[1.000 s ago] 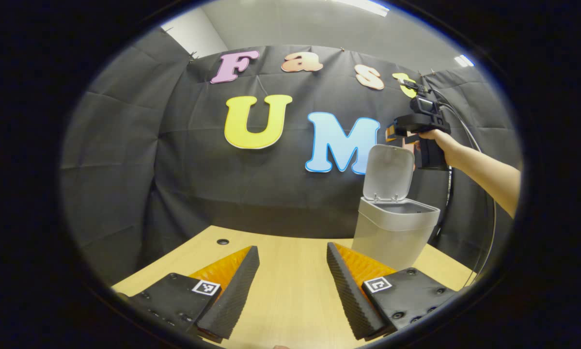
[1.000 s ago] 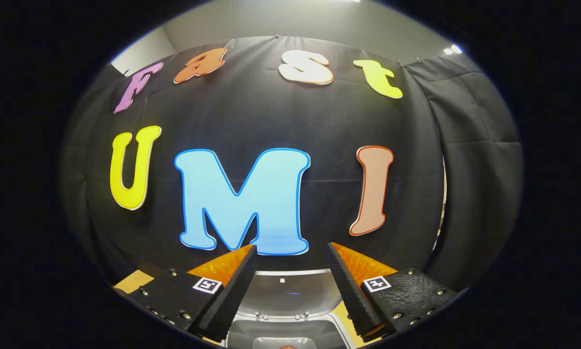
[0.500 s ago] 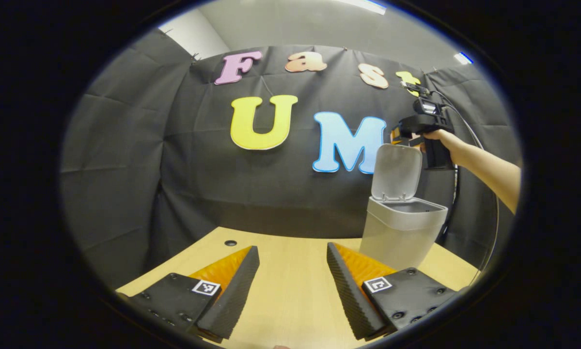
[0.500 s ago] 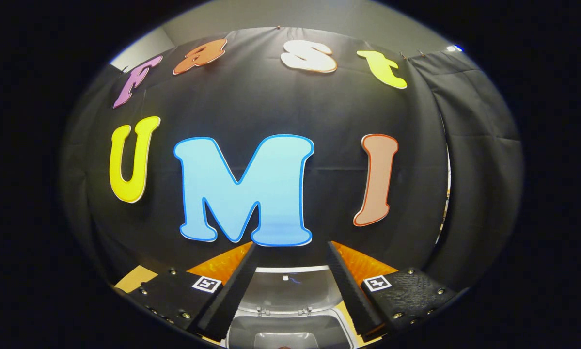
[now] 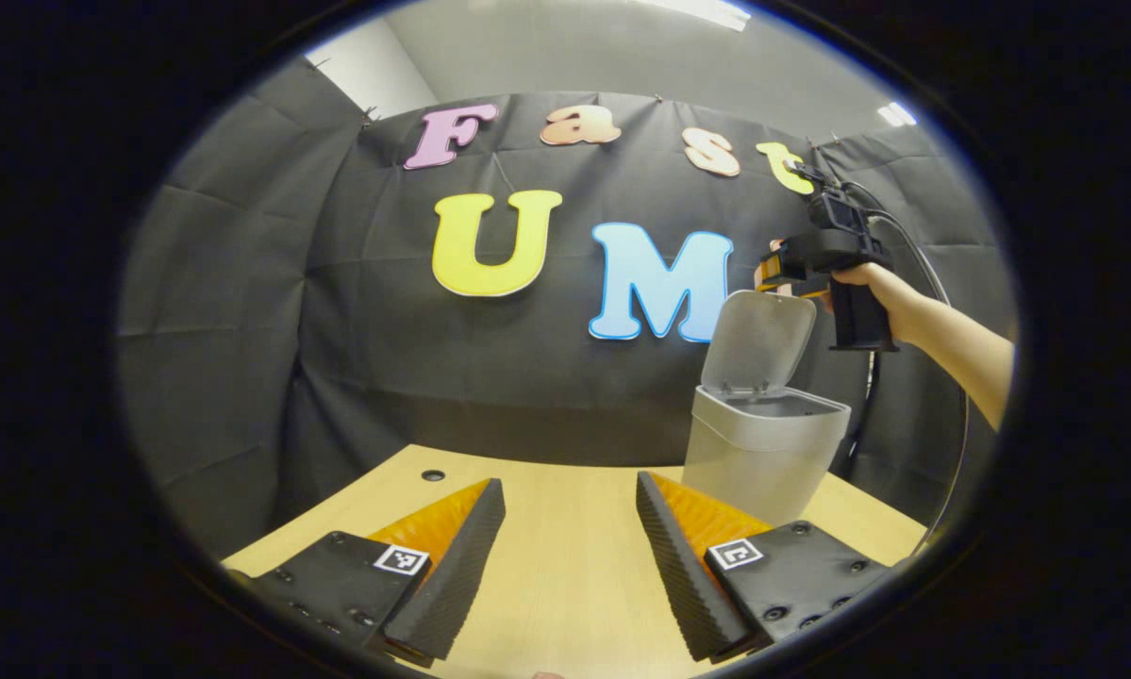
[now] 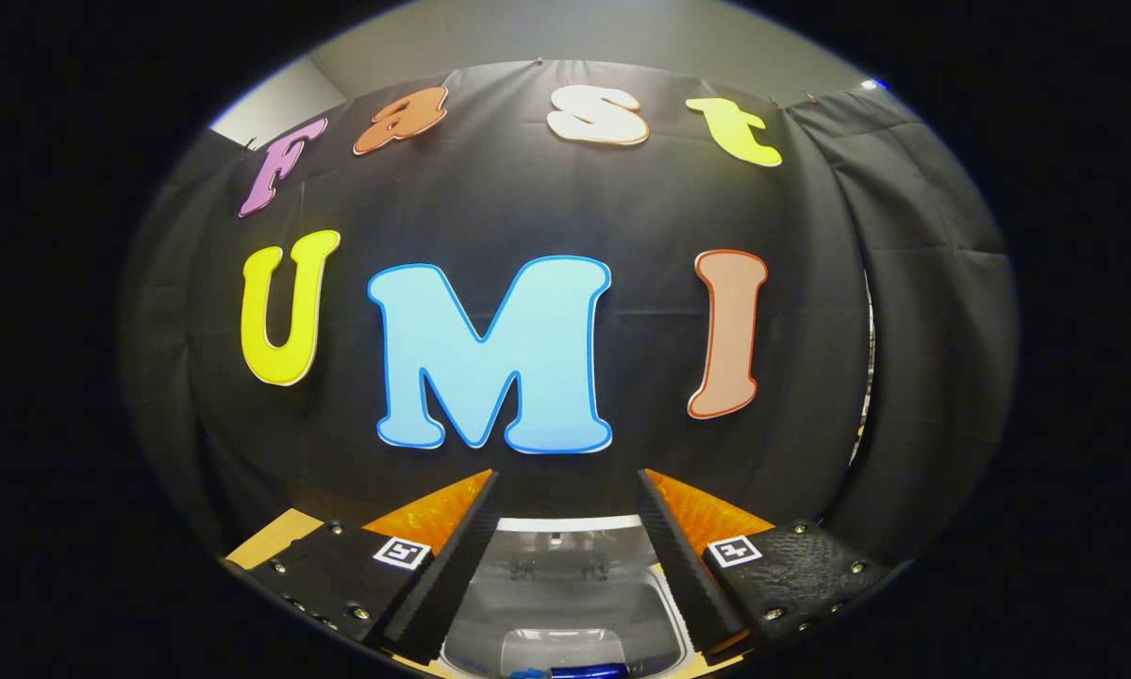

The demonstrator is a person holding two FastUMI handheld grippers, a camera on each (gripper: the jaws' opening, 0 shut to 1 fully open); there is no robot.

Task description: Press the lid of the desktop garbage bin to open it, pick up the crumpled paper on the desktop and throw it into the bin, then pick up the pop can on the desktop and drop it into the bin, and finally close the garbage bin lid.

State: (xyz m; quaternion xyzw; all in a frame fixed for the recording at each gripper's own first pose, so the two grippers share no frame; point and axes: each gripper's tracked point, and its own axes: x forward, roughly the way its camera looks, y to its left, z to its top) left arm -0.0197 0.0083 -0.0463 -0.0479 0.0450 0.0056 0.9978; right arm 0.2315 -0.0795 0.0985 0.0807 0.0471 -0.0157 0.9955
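Observation:
The grey desktop bin stands on the right of the wooden table. Its lid is raised and leans forward over the opening. A hand holds my right gripper just above the lid's top edge; I cannot tell whether they touch. In the right gripper view, my right gripper is open, with the lid and the bin's inside below its fingers. A blue shiny thing shows at the bottom edge inside the bin. My left gripper is open and holds nothing, low over the table.
A small round hole sits near the table's far left edge. A cable hangs from the right gripper down behind the bin. The black cloth wall stands right behind the table.
The lid has tipped forward from nearly upright. My right gripper has come down to the lid's top edge, and a blue thing now shows in the bin. My left gripper has hardly moved.

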